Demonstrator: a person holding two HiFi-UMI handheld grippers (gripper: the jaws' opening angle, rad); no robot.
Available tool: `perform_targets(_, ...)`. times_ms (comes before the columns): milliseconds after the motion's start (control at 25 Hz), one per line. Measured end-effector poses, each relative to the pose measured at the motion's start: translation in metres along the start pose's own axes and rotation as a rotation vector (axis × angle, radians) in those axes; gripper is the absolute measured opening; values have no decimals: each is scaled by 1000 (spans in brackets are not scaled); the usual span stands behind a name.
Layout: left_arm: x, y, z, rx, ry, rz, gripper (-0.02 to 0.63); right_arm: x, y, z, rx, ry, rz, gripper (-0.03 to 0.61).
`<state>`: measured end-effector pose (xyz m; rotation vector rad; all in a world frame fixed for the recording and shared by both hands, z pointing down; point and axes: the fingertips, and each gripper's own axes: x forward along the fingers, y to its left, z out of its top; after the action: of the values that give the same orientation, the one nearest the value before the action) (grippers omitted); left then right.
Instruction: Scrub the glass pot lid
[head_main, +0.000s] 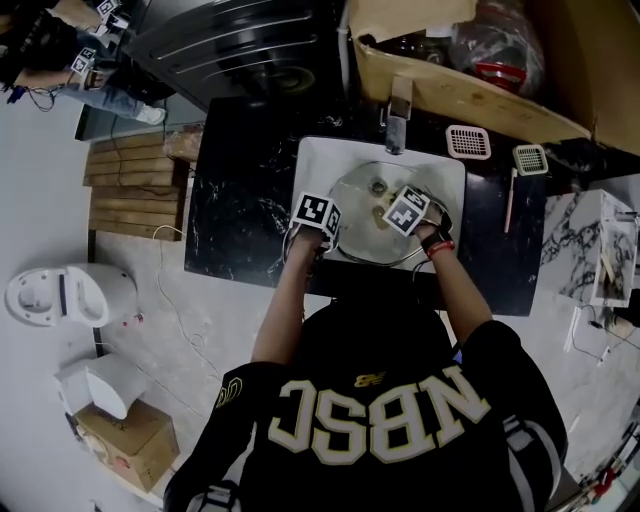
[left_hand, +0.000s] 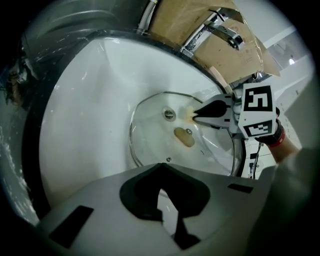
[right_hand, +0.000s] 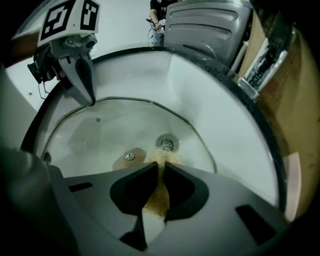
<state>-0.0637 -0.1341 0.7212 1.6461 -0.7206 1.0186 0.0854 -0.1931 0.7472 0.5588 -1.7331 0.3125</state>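
Note:
The glass pot lid (head_main: 372, 215) lies tilted in the white sink (head_main: 320, 160), its tan knob showing through the glass (left_hand: 184, 137) (right_hand: 129, 157). My left gripper (head_main: 318, 215) (left_hand: 160, 169) is shut on the lid's near rim; from the right gripper view its dark fingers (right_hand: 82, 75) reach down to that rim. My right gripper (head_main: 408, 210) (right_hand: 161, 167) is shut on a brownish scrub pad (right_hand: 159, 192), whose tip presses on the glass near the middle, just over the sink drain (right_hand: 166, 144). In the left gripper view the pad shows as a yellowish smear (left_hand: 189, 114) at the right gripper's tips.
A chrome faucet (head_main: 398, 118) (left_hand: 222, 30) stands at the back of the sink. The sink is set in a black marble counter (head_main: 240, 200). A pink strainer (head_main: 468, 142) and a white brush (head_main: 530, 158) lie to the right. A cardboard box (head_main: 450, 90) sits behind.

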Motion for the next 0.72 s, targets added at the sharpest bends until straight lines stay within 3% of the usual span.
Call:
perform_targets(160,-1,1,1,-2,-2,2,12,-20,25,-14,1,49,84,52)
perform_targets(400,-2,0,0,-2,0,4,12,-35,73,-7,-32,19,182,52)
perform_targets(720,-2,0,1,0,-4,10,12,-14,89,32,-92,-25,178,52)
